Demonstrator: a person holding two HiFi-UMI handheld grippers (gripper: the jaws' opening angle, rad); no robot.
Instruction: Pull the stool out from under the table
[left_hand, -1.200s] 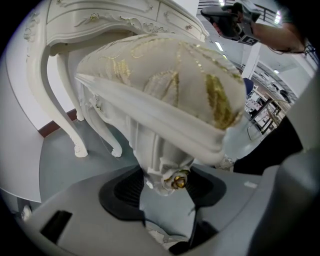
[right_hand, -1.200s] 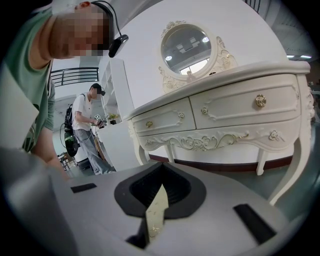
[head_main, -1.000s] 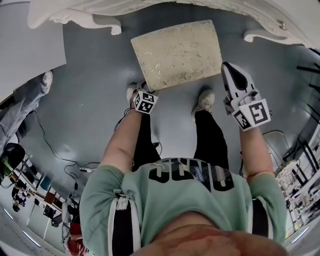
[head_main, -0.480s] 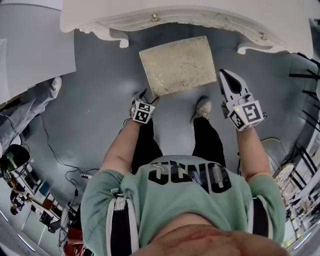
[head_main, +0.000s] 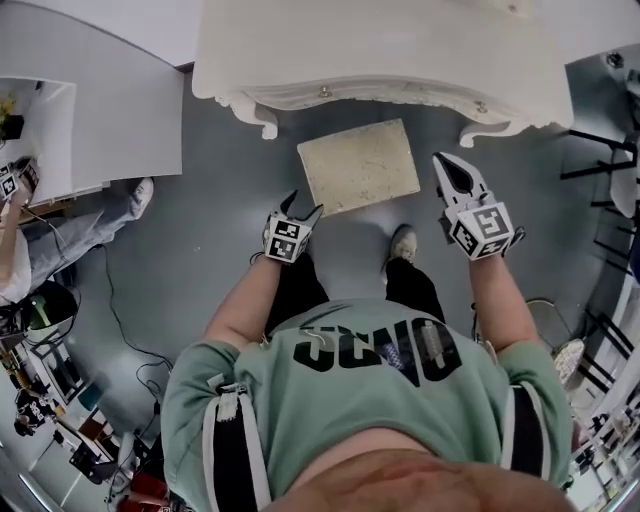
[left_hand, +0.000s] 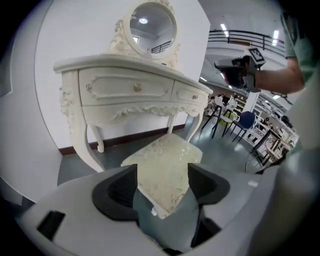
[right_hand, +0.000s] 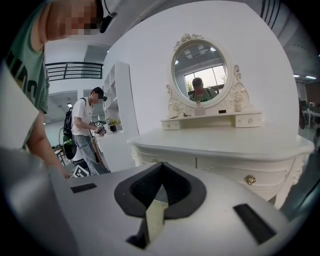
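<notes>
Our left claw (head_main: 304, 203) has just been opening and gapes wide, empty; our right claw (head_main: 442, 163) is closed on nothing. The stool (head_main: 358, 166) stands on the floor (head_main: 215, 200) (cushion upward) just before the surface (head_main: 380, 50).

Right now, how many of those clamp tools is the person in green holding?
2. The left gripper is raised near the stool's near left corner; its jaws have just been opening and hold nothing. The right gripper is beside the stool's right edge, shut.

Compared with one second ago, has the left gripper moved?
Yes. The left gripper has lifted up off the stool's near left corner. Its jaws have just been opening and grip nothing.
</notes>
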